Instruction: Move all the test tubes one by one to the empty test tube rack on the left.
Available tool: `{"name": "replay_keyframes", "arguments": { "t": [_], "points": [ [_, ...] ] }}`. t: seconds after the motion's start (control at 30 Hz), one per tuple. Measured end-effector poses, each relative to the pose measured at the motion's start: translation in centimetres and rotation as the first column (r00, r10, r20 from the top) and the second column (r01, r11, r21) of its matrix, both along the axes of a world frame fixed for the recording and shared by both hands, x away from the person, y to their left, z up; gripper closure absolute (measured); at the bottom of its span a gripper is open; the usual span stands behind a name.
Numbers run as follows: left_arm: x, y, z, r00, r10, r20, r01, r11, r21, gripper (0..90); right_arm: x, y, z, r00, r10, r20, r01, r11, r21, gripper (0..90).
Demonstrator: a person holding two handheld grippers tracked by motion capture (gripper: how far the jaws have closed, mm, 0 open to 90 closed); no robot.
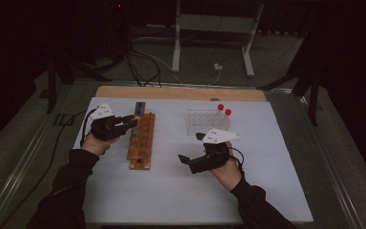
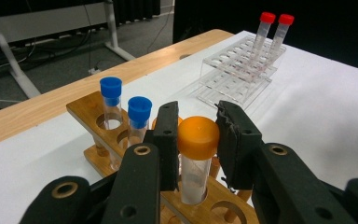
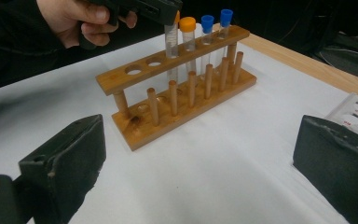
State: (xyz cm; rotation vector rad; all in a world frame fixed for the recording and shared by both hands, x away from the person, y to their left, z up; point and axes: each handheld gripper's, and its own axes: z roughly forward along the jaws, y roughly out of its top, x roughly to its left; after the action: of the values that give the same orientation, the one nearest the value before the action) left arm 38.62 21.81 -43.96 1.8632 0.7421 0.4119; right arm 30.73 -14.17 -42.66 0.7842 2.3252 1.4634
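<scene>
The fingers (image 2: 235, 140) of the left gripper (image 2: 196, 140) are clamped on the orange cap of a clear tube (image 2: 196, 161), one pad on each side of the cap, with the tube upright between them. The lower body of the orange-capped tube stands in a hole of the wooden rack (image 2: 93, 112), directly below the fingers. Just beyond the left finger, a second orange cap shows partly behind it, in the next hole. Farther along the same rack, two blue-capped tubes (image 2: 139, 119) stand upright in adjacent holes, the farther one at the rack's end. Beside the held tube, on the near side, an empty hole is visible in the top board. Well beyond the fingers and off to the right, a clear plastic rack (image 2: 235, 77) rests on the white bench (image 2: 331, 116) and carries two red-capped tubes (image 2: 265, 32) at its far corner. In the high view, the left gripper (image 1: 132, 121) sits over the far half of the wooden rack (image 1: 140, 143). The fingers (image 3: 65, 168) of the right gripper (image 3: 198, 172) stand wide apart with nothing between them, low over bare bench. Ahead of them the wooden rack (image 3: 177, 98) lies at an angle, its two nearest holes empty, and the left hand (image 3: 81, 21) is above its far half.
</scene>
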Motion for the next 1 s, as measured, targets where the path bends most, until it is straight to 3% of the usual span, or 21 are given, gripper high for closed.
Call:
{"name": "replay_keyframes", "arguments": {
  "t": [0.13,0.4,0.73,1.0],
  "points": [
    [-0.05,-0.30,-0.34,1.0000,-0.002,0.001,0.002,0.9997,0.023,71.6,-0.01,-0.02,0.01,1.0000,0.003,0.002,-0.003,1.0000,0.001,2.2],
    [-0.05,-0.19,-0.93,1.0000,0.000,-0.002,0.000,0.9999,0.015,71.6,-0.03,-0.03,0.01,1.0000,0.005,0.000,-0.005,1.0000,0.000,2.2],
    [-0.20,-0.22,-0.81,0.9999,-0.008,-0.011,0.009,0.9992,0.039,71.0,-0.02,0.00,0.03,1.0000,0.007,-0.003,-0.007,1.0000,-0.003,2.3],
    [-0.27,0.02,-0.63,0.9996,-0.017,-0.023,0.018,0.9996,0.020,67.5,0.02,-0.07,0.11,1.0000,0.005,0.000,-0.005,1.0000,-0.002,2.2]
  ]
}}
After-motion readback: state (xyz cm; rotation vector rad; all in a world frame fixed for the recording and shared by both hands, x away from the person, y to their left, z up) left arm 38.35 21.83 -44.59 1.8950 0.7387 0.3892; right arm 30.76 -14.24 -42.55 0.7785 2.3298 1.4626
